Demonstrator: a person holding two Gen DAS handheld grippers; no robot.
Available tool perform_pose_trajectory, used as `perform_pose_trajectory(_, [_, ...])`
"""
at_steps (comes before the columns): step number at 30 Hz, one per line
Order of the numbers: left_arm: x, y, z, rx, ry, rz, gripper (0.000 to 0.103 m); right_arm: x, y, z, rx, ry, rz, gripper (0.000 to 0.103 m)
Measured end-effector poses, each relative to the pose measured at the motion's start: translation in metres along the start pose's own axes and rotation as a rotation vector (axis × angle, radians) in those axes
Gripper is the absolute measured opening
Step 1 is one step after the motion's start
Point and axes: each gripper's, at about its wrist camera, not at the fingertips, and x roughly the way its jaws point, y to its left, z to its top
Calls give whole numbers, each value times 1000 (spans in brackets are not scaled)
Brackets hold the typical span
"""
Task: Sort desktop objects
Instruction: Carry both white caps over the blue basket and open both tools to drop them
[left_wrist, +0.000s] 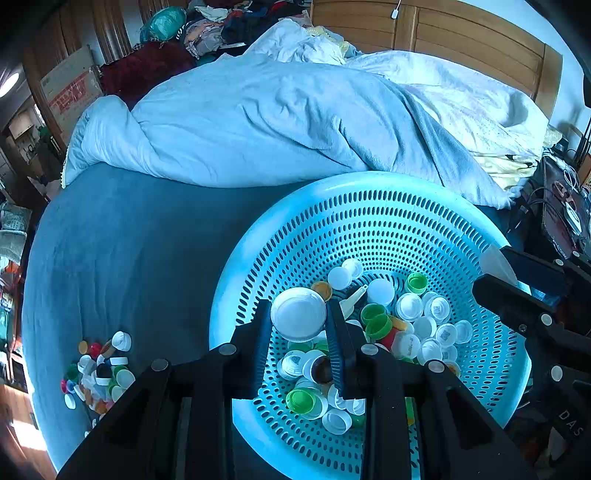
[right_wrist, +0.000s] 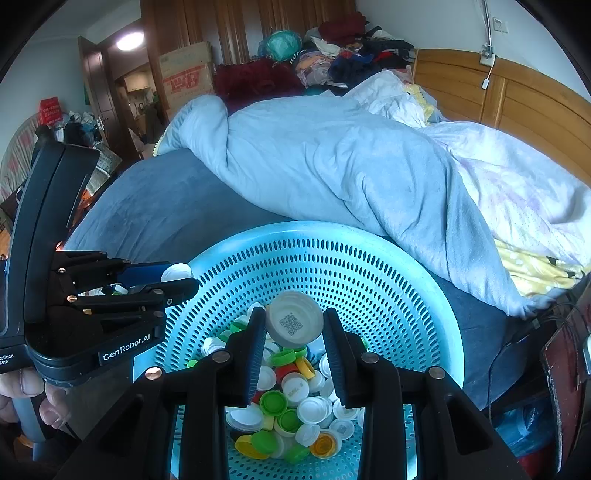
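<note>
A turquoise perforated basket (left_wrist: 373, 206) (right_wrist: 317, 236) sits on the blue bed and holds several bottle caps (left_wrist: 413, 321) (right_wrist: 295, 410) in white, green, yellow and red. My left gripper (left_wrist: 298, 309) hangs over the basket's near side, shut on a plain white cap (left_wrist: 295, 317). In the right wrist view the left gripper (right_wrist: 183, 275) reaches in from the left with that white cap (right_wrist: 176, 272). My right gripper (right_wrist: 293, 316) is shut on a white cap with a QR code (right_wrist: 295, 321), held tilted above the caps. From the left wrist, the right gripper (left_wrist: 489, 268) shows at the basket's right rim.
A loose pile of mixed caps (left_wrist: 98, 369) lies on the blue sheet left of the basket. A bunched light-blue duvet (left_wrist: 258, 122) (right_wrist: 332, 158) rises behind it. A wooden headboard (right_wrist: 517, 107), a clothes heap and a cardboard box (right_wrist: 186, 74) stand farther back. A person's fingers (right_wrist: 22, 391) grip the left handle.
</note>
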Motion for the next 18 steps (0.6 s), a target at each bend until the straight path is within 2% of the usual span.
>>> perform_pose_trajectory(5, [1,-6,-2,20,-4,-4,25,1,-2,-1,1,-4,-5,35])
perform_pose_trajectory(6, [0,-7,-2,25,-7,1,25,1,-2,-1,3,-6,-7,38])
perform_pose_trajectory(7, [-1,-8,-2,28,-9,5,25,1,-3,-1,5,-8,-9,42])
perform_pose_trajectory(9, [-2,-9,-1,27,-16,4,32,-1,-4,-2,7,-19,-20,64])
perform_pose_trajectory(10, [-3,-8,-1,24,-20,4,40,-1,-5,-1,7,-22,-22,69])
perform_pose_trajectory(13, [-6,-4,-1,14,-31,7,42,-4,-6,-1,10,-32,-34,77])
perform_pose_trajectory(15, [-7,0,-2,9,-32,-1,43,-7,-7,-1,20,-47,-42,88])
perform_pose_trajectory(16, [-8,5,-3,0,-33,-9,47,-10,-7,0,25,-60,-45,93])
perform_pose_trajectory(17, [-10,10,-5,-9,-35,-9,52,-14,-6,1,33,-84,-47,101])
perform_pose_trajectory(18, [-11,16,-7,-17,-38,-7,55,-17,-4,2,39,-100,-42,103])
